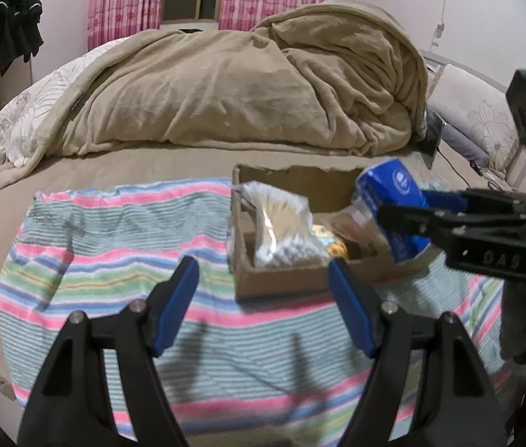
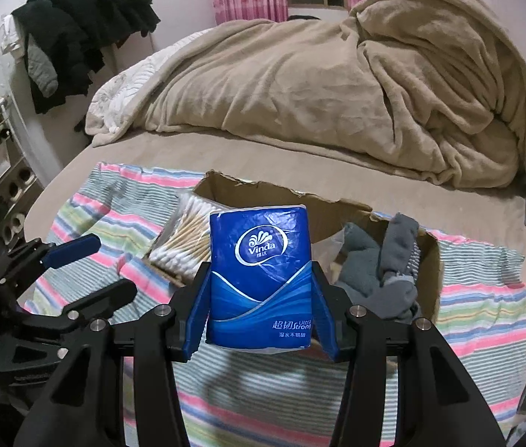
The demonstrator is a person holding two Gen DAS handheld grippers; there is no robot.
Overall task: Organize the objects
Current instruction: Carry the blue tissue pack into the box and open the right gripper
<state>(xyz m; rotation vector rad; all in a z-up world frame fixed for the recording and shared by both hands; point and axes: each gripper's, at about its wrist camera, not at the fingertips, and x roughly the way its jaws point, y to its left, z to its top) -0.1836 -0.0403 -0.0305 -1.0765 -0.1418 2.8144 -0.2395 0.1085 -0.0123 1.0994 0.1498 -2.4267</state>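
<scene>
A torn cardboard box sits on a striped cloth on the bed. It holds a clear bag of cotton swabs and grey socks. My right gripper is shut on a blue Vinda tissue pack and holds it above the box's right half. My left gripper is open and empty, in front of the box.
A beige blanket is heaped across the back of the bed. Dark clothes hang at the left wall. A phone on a cable leans at the bed's right side by a pillow.
</scene>
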